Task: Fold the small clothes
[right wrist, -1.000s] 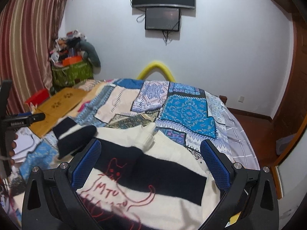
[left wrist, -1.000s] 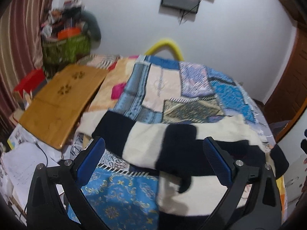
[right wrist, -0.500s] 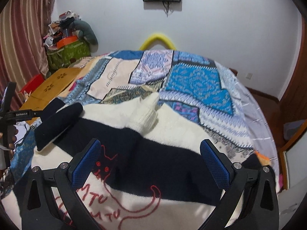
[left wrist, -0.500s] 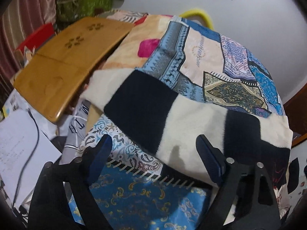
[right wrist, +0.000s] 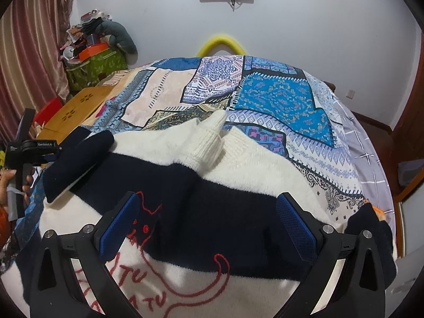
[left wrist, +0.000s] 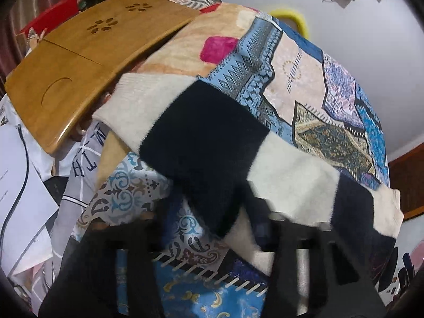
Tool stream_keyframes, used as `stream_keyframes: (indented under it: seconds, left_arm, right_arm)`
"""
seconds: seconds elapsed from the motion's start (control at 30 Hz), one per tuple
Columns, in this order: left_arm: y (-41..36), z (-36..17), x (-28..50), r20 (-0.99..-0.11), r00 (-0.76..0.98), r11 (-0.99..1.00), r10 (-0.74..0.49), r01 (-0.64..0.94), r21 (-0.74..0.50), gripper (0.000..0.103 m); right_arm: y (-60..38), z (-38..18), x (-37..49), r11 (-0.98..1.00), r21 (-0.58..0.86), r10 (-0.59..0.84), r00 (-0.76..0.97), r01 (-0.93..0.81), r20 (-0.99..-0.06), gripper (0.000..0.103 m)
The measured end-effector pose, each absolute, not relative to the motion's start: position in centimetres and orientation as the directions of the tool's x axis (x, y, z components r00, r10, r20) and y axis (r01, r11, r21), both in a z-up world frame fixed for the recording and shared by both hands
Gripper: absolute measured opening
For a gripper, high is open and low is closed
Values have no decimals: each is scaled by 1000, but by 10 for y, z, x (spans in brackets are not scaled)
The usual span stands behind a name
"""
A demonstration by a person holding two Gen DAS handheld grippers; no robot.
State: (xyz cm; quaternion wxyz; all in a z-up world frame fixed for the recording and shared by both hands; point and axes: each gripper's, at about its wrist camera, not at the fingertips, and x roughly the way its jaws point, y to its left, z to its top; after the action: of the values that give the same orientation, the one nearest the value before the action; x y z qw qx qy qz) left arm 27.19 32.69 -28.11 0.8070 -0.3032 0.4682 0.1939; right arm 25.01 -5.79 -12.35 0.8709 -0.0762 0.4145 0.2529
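Observation:
A small cream and navy striped sweater (right wrist: 212,198) with a red cat drawing lies flat on the patchwork bedspread (right wrist: 278,100). Its left sleeve (left wrist: 201,143) stretches out across the left wrist view. My left gripper (left wrist: 212,228) is low over the sleeve's lower edge, blurred, with its jaws still apart around the navy band; it also shows at the left edge of the right wrist view (right wrist: 23,156). My right gripper (right wrist: 209,228) is open and empty just above the sweater's chest.
A wooden lap desk (left wrist: 87,53) lies at the bed's left side, with papers (left wrist: 18,185) below it. A green bag heaped with clutter (right wrist: 95,58) stands in the far left corner. A yellow hoop (right wrist: 222,43) rises behind the bed.
My left gripper has dropped down and forward onto the sleeve and its jaws have narrowed. My right gripper has lowered and tilted toward the sweater's chest.

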Motion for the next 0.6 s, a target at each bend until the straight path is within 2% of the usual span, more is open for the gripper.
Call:
stream_keyframes:
  seconds: [0.17,0.33,0.6]
  left_arm:
    - [323,-278,274,-873,487,766,34,-573,-290,13]
    - [308,-247,272,-847,528,810,68,-524,-262,12]
    - [251,-160,267,-745,667,896,23,-344,-280,11]
  right_arm:
    - [-63,-120,247,862,86,381,526,-499,-760,102]
    - [-69,-110,242,864,68,373,543,-499,-753,102]
    - [-83,-90,233,873,76,379,570,-482,-729,102]
